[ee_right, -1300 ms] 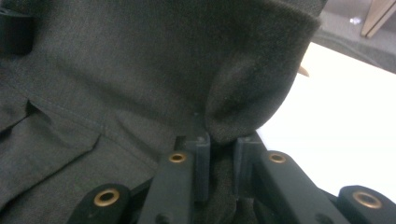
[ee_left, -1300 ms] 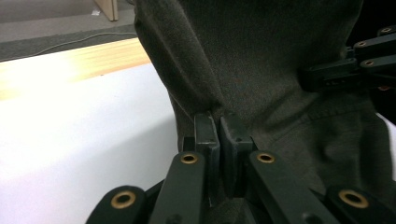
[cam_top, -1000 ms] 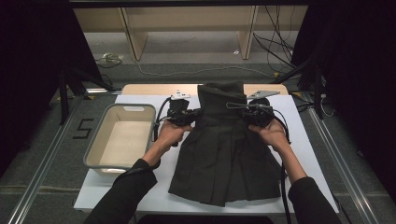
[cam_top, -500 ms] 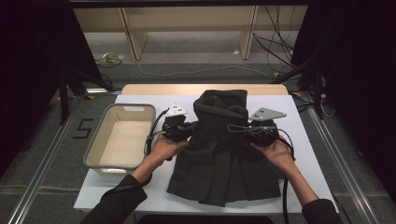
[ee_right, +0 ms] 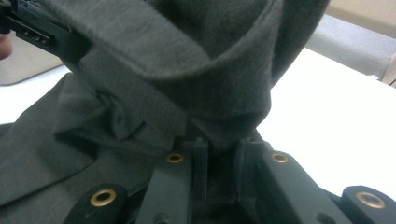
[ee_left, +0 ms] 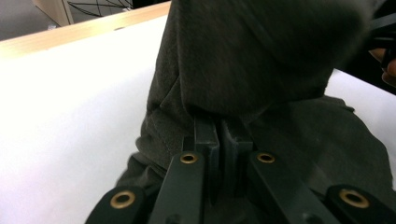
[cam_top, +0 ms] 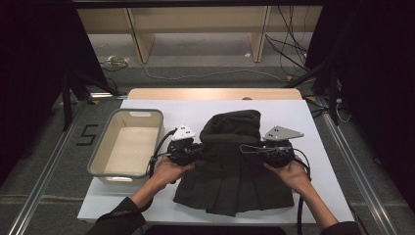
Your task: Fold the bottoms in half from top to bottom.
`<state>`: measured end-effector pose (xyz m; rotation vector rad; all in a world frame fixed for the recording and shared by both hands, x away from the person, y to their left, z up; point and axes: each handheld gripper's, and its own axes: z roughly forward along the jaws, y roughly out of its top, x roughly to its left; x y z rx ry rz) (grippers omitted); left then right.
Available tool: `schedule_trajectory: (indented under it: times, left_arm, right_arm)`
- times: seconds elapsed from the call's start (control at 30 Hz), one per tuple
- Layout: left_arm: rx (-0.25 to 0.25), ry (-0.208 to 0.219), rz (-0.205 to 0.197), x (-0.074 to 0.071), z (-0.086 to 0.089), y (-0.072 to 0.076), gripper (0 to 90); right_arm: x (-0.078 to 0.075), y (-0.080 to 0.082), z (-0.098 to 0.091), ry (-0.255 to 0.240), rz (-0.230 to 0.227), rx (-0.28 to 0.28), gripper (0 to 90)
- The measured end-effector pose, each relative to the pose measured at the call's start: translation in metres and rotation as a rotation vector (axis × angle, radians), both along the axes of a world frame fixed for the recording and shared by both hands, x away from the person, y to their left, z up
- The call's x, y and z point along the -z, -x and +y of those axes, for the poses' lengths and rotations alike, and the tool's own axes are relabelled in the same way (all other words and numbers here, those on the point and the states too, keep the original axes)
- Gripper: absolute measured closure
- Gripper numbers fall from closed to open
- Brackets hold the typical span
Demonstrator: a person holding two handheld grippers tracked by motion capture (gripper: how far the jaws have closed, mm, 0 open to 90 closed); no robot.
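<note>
A dark grey pleated skirt (cam_top: 230, 183) lies on the white table (cam_top: 303, 117), with its upper part lifted and folded over toward the person. My left gripper (cam_top: 198, 149) is shut on the left end of that folded edge, and in the left gripper view the jaws (ee_left: 219, 128) pinch the cloth (ee_left: 261, 56) tightly. At the right end of the same edge, my right gripper (cam_top: 254, 149) is shut on the fabric. In the right gripper view the cloth (ee_right: 187, 70) drapes over the jaws (ee_right: 219, 140). The grippers face each other across the skirt.
A beige plastic bin (cam_top: 139, 111) stands to the left of the skirt, close to my left hand. Beyond the table's wooden far edge (cam_top: 210, 93) are cables and furniture legs on the floor. Bare white table surface lies to the right of the skirt.
Both hands have drawn the skirt's top edge toward the person and slightly down. The upper part now folds over the lower part. Both grips have held.
</note>
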<state>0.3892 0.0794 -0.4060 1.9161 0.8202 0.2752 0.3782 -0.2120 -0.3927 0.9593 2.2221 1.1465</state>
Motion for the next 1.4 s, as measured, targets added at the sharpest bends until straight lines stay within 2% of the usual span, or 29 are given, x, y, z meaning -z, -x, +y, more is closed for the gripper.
schedule_trajectory:
  times: [0.1, 0.43, 0.77, 1.07, 1.23, 1.3, 1.33, 1.4]
  left_arm:
    - [0.014, -0.010, -0.001, 0.003, 0.001, 0.009, 86.2]
    - [0.047, -0.032, 0.016, 0.013, 0.002, 0.023, 85.9]
    - [0.071, -0.042, 0.030, 0.021, 0.003, 0.030, 84.9]
    - [0.082, -0.072, 0.030, 0.025, -0.001, 0.039, 82.4]
    - [0.077, -0.097, 0.031, 0.027, 0.000, 0.042, 72.9]
    - [0.074, -0.107, 0.032, 0.026, 0.001, 0.042, 63.9]
    - [0.048, -0.130, 0.043, 0.024, 0.002, 0.043, 58.7]
    - [0.042, -0.140, 0.047, 0.023, 0.004, 0.042, 55.3]
  right_arm:
    - [0.003, 0.010, 0.000, 0.007, -0.003, -0.006, 79.3]
    - [0.013, 0.030, 0.000, 0.034, 0.015, -0.040, 77.8]
    - [0.023, 0.041, -0.001, 0.059, 0.029, -0.048, 76.2]
    - [0.029, 0.047, -0.004, 0.069, 0.040, -0.042, 72.6]
    - [0.033, 0.051, -0.003, 0.095, 0.041, -0.052, 73.9]
    - [0.034, 0.052, -0.003, 0.099, 0.042, -0.057, 74.4]
    - [0.034, 0.052, -0.003, 0.092, 0.046, -0.055, 74.7]
    - [0.035, 0.053, -0.003, 0.095, 0.039, -0.054, 75.6]
